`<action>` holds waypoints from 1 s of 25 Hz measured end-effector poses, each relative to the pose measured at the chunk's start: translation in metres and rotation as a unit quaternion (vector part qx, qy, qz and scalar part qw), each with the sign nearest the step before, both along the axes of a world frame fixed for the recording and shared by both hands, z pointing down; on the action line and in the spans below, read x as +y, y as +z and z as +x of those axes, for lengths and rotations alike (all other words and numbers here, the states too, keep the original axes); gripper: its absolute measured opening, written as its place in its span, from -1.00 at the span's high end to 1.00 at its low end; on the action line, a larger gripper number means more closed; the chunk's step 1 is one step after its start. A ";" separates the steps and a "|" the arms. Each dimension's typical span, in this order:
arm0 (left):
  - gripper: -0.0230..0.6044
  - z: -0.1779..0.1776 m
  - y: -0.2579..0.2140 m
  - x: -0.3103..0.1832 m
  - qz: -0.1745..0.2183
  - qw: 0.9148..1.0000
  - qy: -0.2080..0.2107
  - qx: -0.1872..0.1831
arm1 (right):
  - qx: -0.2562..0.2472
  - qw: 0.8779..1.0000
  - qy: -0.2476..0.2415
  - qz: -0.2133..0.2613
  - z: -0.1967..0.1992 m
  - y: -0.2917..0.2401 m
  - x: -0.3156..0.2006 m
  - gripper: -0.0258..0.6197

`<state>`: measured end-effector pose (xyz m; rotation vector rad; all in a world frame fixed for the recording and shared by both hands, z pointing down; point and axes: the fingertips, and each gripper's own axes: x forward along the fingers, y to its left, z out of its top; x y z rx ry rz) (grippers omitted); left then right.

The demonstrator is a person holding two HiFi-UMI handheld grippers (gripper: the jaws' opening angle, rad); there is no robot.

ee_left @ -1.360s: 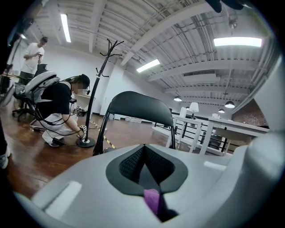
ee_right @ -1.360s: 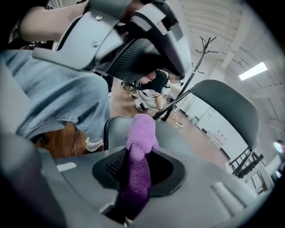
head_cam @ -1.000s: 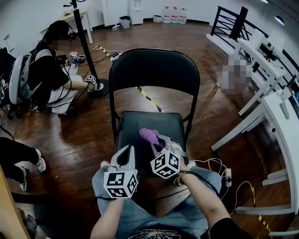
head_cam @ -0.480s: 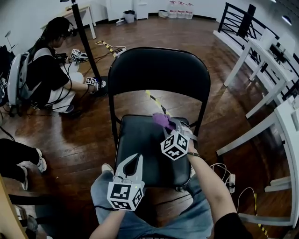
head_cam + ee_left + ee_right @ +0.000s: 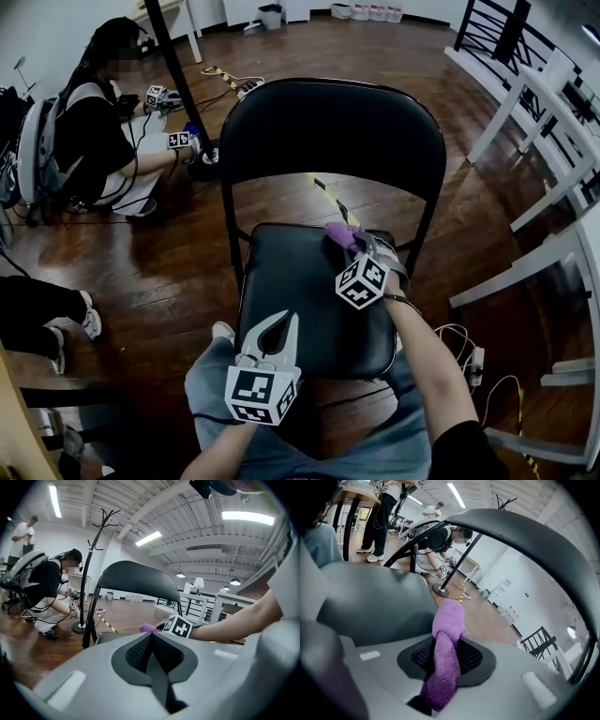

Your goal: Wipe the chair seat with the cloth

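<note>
A black folding chair stands in front of me, its padded seat (image 5: 300, 291) below a rounded backrest (image 5: 333, 127). My right gripper (image 5: 354, 246) is shut on a purple cloth (image 5: 341, 233) and holds it over the seat's far right corner, near the backrest. In the right gripper view the cloth (image 5: 446, 656) sticks out between the jaws with the seat (image 5: 370, 602) just beyond. My left gripper (image 5: 272, 330) hovers at the seat's front edge, jaws shut and holding nothing. In the left gripper view the cloth (image 5: 149, 628) shows beside the right gripper's marker cube (image 5: 180, 626).
A person (image 5: 89, 131) crouches at the back left beside a coat stand (image 5: 178, 75) with cables on the wooden floor. White desk frames (image 5: 553, 122) stand along the right side. Yellow-black tape (image 5: 323, 192) runs under the chair. A power strip (image 5: 476, 360) lies at right.
My right gripper has carried the cloth from the seat's middle toward the far right corner near the backrest. My left gripper has stayed by the front edge.
</note>
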<state>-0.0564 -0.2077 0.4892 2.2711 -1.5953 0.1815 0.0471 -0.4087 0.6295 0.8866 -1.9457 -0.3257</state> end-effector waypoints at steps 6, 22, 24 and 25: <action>0.92 0.000 -0.004 -0.002 -0.001 1.000 0.000 -0.005 | 0.007 1.000 -0.012 -0.001 -0.004 -0.007 0.015 0.64; 0.92 0.017 0.001 0.020 -0.004 1.000 0.002 -0.008 | -0.012 0.998 -0.053 -0.033 -0.015 -0.011 0.149 0.64; 0.92 0.017 0.000 0.024 -0.004 1.000 0.000 -0.008 | -0.014 0.998 -0.059 -0.035 -0.016 -0.013 0.166 0.64; 0.92 0.017 -0.002 0.025 -0.004 1.000 -0.002 -0.007 | -0.015 0.997 -0.061 -0.036 -0.015 -0.014 0.175 0.64</action>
